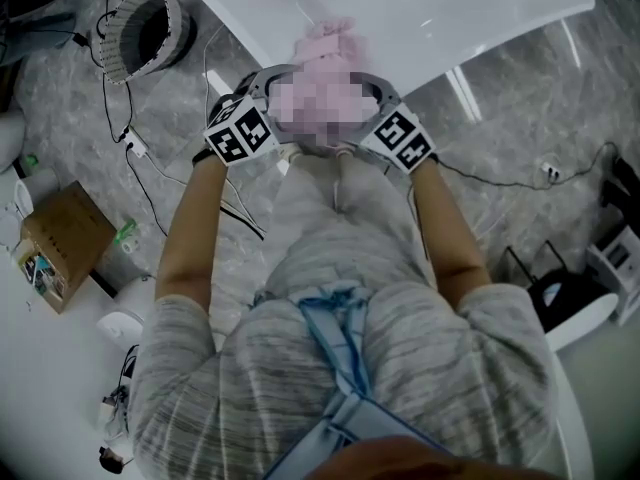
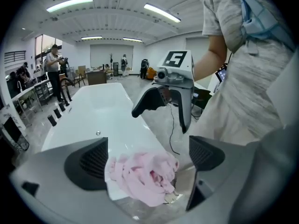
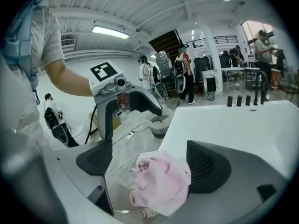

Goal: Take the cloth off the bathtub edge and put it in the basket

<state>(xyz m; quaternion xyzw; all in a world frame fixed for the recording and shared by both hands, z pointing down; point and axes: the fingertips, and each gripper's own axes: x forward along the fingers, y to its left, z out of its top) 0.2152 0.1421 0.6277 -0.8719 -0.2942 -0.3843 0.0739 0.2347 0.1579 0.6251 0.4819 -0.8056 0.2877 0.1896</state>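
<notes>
Bathtub: the long white glossy bathtub (image 1: pixel 470 13) lies in front of you; its rim is smooth and hard, with a sharp near corner.
Floor: the grey marble floor (image 1: pixel 530 98) around it gives you open room on both sides, but thin white cables (image 1: pixel 150 183) run across it between you and the basket.
Basket: the round white ribbed basket (image 1: pixel 115 56) with a dark inside stands on the floor to your left, well apart from the cloth and near the tub's end.
Cloth: the small crumpled pink cloth (image 1: pixel 335 40) sits on the tub's near edge, and a part of it seems to hang over the corner.
Handling: I judge it light, soft and limp; it will sag and can slide on the glossy rim.
Hold: pinch the thick bunched middle, not a loose fold.
Left gripper: the left gripper (image 2: pixel 148 164) has its jaws wide apart, the cloth lies between them, and the pads do not press on it.
Right gripper: the right gripper (image 3: pixel 149 164) faces it from the other side, its jaws also wide apart around the cloth and not clamped.
</notes>
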